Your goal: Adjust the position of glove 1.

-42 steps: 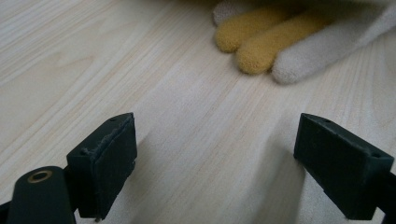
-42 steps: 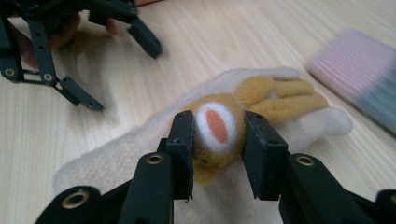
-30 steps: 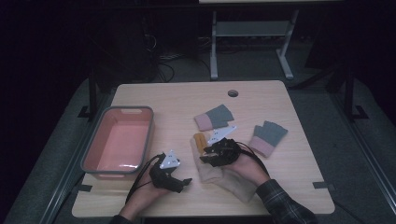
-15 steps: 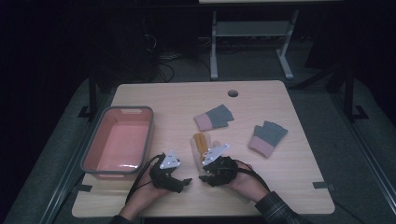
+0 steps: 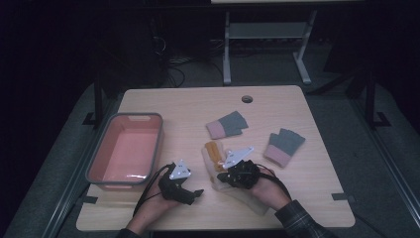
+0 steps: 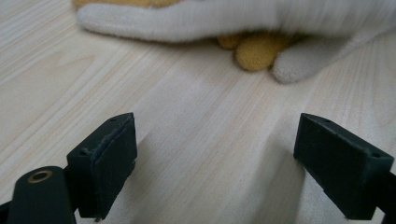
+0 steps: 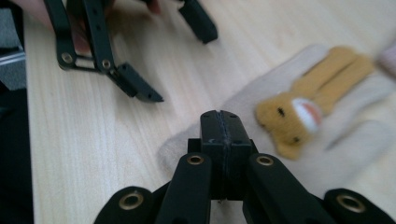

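On a wooden table (image 5: 188,106), the right gripper (image 7: 220,122), jaws just closed together, sits over the edge of a cream glove (image 7: 336,140) bearing an orange animal figure, while the left gripper (image 5: 190,193) rests just beside it with jaws apart.

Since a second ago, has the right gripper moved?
Yes. The right gripper has come nearer the person's table edge, away from the grey-pink gloves, its jaws just closing on the cream glove.

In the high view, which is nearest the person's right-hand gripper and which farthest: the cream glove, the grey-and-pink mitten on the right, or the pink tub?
From the right gripper:
1. Cream glove, right at the gripper, table middle.
2. Grey-and-pink mitten, up and to its right.
3. Pink tub, far across at the table's left side.
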A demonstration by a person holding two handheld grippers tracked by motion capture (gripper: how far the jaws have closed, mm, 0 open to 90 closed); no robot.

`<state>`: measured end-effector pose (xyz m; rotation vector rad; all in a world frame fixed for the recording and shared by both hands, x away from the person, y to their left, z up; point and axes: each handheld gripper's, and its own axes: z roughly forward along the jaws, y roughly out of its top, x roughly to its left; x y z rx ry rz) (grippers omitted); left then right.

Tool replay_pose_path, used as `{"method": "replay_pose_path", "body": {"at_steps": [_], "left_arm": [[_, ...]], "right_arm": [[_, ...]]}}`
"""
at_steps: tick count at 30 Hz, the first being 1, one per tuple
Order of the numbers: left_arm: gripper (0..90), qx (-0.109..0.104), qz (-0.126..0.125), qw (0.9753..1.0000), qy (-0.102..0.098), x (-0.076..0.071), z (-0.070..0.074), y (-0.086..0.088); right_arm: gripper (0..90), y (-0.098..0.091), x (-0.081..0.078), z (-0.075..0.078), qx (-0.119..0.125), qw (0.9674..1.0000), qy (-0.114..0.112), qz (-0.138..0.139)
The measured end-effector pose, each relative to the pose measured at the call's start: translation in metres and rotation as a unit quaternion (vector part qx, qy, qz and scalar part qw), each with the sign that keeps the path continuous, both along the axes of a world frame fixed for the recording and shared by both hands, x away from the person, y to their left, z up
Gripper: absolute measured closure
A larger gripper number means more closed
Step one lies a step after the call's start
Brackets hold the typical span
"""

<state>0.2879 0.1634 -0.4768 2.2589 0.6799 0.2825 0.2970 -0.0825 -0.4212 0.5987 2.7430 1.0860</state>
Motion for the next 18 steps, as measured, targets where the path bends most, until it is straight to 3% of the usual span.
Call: {"method": "replay_pose_path", "body": {"at_steps": [2, 8, 11, 14, 15, 17, 18], "left_arm": [[12.5, 0.0, 0.0, 1.0, 0.0, 0.0, 0.0, 0.0], [12.5, 0.0, 0.0, 1.0, 0.0, 0.0, 0.0, 0.0], [12.5, 0.001, 0.0, 1.0, 0.0, 0.0, 0.0, 0.0], [12.5, 0.0, 0.0, 1.0, -0.001, 0.0, 0.0, 0.0], [12.5, 0.0, 0.0, 1.0, 0.0, 0.0, 0.0, 0.0], [12.5, 0.002, -0.002, 1.0, -0.003, 0.0, 0.0, 0.0], [12.5, 0.001, 0.0, 1.0, -0.001, 0.0, 0.0, 0.0]], "right_arm": [[90.0, -0.013, 0.004, 0.013, 0.012, 0.9998, -0.014, -0.002], [90.0, -0.039, 0.008, 0.027, 0.016, 0.9997, -0.018, -0.011], [90.0, -0.065, 0.011, 0.033, 0.003, 0.9998, -0.019, -0.009], [90.0, -0.075, 0.011, 0.031, -0.004, 0.9998, -0.017, -0.009], [90.0, -0.087, 0.012, 0.027, -0.022, 0.9996, -0.014, -0.012], [89.8, -0.093, 0.012, 0.023, -0.03, 0.9994, -0.006, -0.017], [88.6, -0.104, 0.012, 0.013, -0.045, 0.9986, 0.004, -0.026]]}}
